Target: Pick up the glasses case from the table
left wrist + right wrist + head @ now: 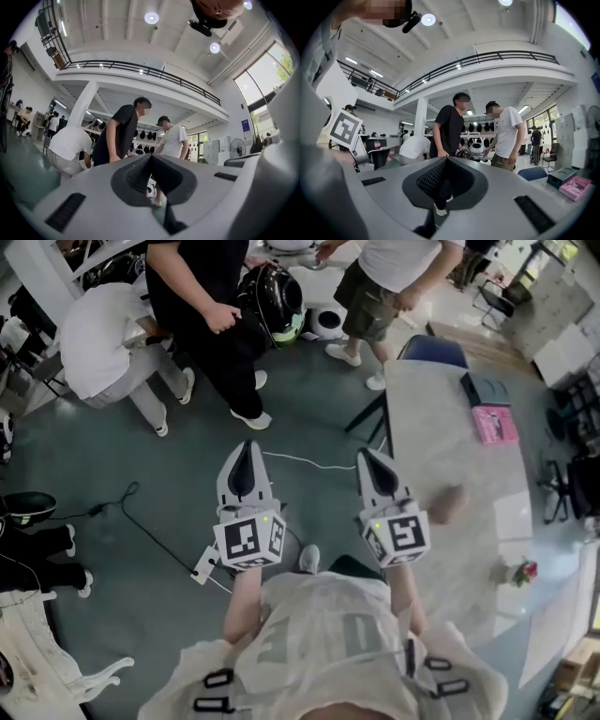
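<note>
Pointing level, closed: left tongs (247, 448); right tongs (369, 457)

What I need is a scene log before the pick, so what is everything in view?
table: one, pale marbled, right of head view
tan oblong object: one, blurred, on table near right gripper
dark box: one, dark blue, table's far end
pink flat item: one, beside the dark box
chair: one, blue, beyond the table
helmet: one, black, among the people
people: three, ahead on grey-green floor
cable: one, white, on floor
left hand-held gripper: one, grey, shut, empty, over floor
right hand-held gripper: one, grey, shut, empty, by table edge
</note>
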Available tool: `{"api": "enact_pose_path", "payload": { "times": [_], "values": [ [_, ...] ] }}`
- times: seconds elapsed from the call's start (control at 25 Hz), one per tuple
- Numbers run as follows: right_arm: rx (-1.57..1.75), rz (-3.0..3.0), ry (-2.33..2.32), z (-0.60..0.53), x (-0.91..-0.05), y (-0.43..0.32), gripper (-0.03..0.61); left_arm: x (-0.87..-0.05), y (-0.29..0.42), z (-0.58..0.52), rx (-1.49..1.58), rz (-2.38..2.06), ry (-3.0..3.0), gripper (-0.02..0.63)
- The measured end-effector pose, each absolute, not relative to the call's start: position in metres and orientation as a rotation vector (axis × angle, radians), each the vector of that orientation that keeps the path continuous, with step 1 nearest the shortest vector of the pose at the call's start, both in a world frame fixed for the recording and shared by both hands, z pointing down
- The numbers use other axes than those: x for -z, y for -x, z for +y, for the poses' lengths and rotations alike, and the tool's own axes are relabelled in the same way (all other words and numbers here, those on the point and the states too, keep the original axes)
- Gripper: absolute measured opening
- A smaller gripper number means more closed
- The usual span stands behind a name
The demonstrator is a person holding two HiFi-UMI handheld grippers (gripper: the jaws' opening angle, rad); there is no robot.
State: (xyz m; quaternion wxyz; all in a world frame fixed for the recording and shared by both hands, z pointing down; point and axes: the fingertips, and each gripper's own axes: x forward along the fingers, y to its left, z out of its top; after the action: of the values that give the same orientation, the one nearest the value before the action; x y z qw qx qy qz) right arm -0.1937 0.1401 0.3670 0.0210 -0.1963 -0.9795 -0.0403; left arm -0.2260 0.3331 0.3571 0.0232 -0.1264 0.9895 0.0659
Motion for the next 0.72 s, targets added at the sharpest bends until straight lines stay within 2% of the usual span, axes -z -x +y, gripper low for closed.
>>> {"api": "enact_pose_path", "payload": {
  "times": [0.72],
  "values": [
    [0.06,-3.042,0.744,0.181,-0.363,0.196,-0.002,-0.369,0.211,0.362,-0.188,3.102,0.265,0.003]
  ]
}}
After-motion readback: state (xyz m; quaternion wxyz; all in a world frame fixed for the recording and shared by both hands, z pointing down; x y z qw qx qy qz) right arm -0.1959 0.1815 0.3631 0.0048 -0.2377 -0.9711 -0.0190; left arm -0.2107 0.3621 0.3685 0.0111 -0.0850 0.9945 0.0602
